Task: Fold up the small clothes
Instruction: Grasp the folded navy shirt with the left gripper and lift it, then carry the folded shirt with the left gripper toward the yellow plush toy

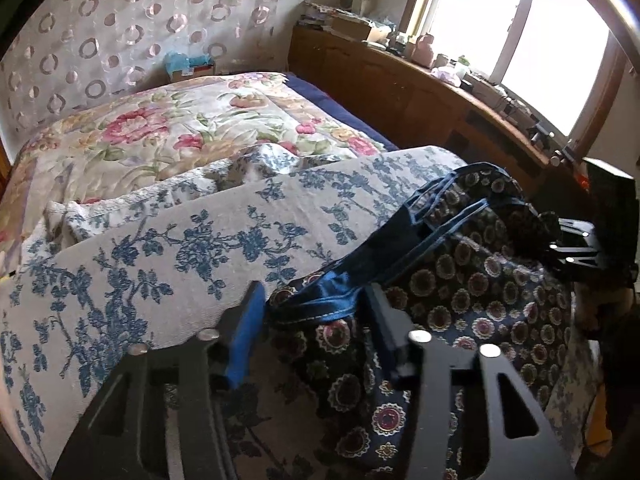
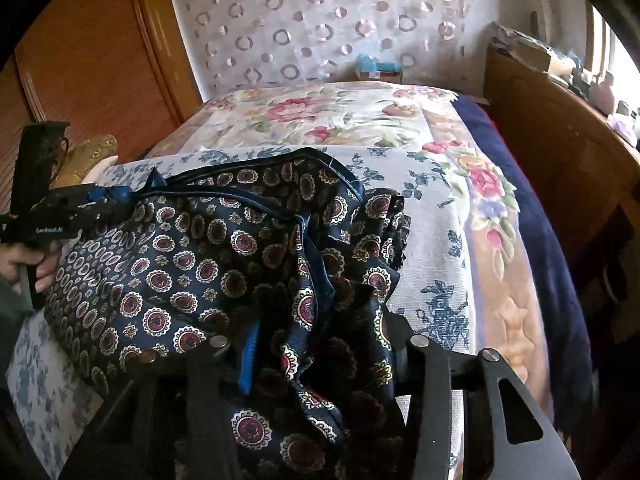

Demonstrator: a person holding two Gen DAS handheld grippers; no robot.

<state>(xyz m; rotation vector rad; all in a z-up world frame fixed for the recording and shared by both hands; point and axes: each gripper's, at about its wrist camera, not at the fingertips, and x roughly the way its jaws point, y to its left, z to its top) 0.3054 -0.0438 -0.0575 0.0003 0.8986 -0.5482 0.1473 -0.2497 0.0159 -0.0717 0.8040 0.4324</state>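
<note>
A navy garment (image 1: 460, 280) with round medallion print and blue satin trim lies bunched on a white cloth with blue flowers (image 1: 200, 232). In the left wrist view my left gripper (image 1: 316, 320) is shut on the garment's satin-trimmed edge, with the fabric filling the gap between its fingers. My right gripper (image 1: 556, 232) pinches the garment's far right end. In the right wrist view the right gripper (image 2: 320, 352) is shut on a crumpled fold of the garment (image 2: 192, 248). At the far left, my left gripper (image 2: 108, 196) holds the blue-trimmed corner, with a person's hand (image 2: 36, 268) on its handle.
The blue-flowered cloth covers the near part of a bed with a pink floral quilt (image 1: 180, 120). A wooden shelf unit (image 1: 400, 80) with clutter runs under the bright window on the right. A wooden wardrobe (image 2: 100, 60) stands on the left, and a circle-patterned curtain (image 2: 320, 20) hangs behind.
</note>
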